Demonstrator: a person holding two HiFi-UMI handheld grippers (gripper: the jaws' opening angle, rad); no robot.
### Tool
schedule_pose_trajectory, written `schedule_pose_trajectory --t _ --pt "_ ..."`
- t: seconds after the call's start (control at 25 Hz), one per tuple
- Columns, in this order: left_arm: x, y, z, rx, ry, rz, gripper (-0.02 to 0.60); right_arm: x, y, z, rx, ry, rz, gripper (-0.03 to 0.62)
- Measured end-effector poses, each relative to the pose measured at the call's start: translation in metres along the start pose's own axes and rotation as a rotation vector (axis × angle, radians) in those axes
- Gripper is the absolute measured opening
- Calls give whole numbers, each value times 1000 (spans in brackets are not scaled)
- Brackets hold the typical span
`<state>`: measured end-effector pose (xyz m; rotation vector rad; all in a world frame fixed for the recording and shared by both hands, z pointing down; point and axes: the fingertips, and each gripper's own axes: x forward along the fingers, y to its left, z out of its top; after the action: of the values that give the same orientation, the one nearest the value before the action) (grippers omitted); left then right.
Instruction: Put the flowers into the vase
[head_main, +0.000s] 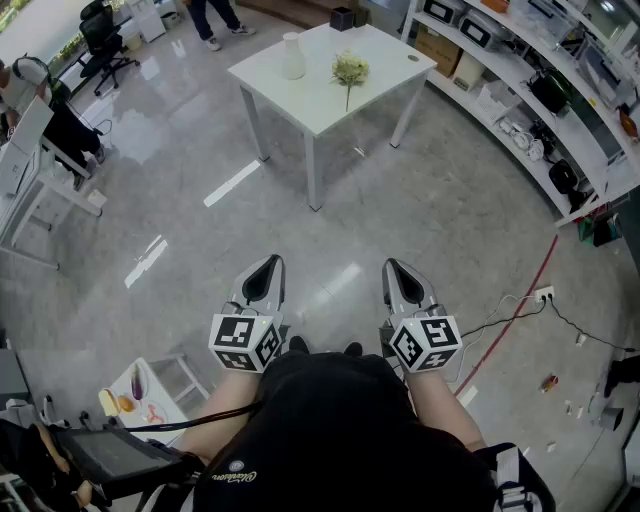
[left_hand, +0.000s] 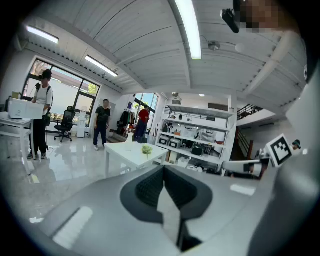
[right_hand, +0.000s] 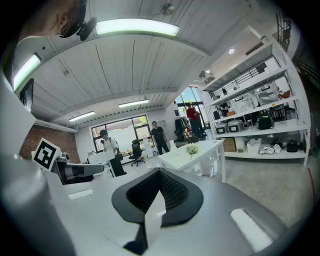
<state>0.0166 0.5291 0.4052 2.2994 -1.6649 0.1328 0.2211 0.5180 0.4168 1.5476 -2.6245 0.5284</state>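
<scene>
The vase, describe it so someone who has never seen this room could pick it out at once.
Find the white table standing alone on the glossy grey floor, beside the shelving. The vase stands upright toward its far left side, apart from the flowers nearer the middle. It is the only tall, plain white thing on the tabletop.

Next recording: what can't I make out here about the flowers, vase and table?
Pale green flower bunch on the white table: too small in every view to count stems.
White cylindrical vase: head view too distant to show its inside.
Small dark boxy object near the table's far corner: too small to identify.
</scene>
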Motion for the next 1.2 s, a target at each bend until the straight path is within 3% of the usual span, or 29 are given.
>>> schedule_pose_trajectory --t 0.68,1.2 --pt "-6 13 3 7 -1 -9 8 11 19 5 -1 -12 7 0" --pt "5 75 2 -2 11 -35 8 69 63 -6 -29 23 -25 0"
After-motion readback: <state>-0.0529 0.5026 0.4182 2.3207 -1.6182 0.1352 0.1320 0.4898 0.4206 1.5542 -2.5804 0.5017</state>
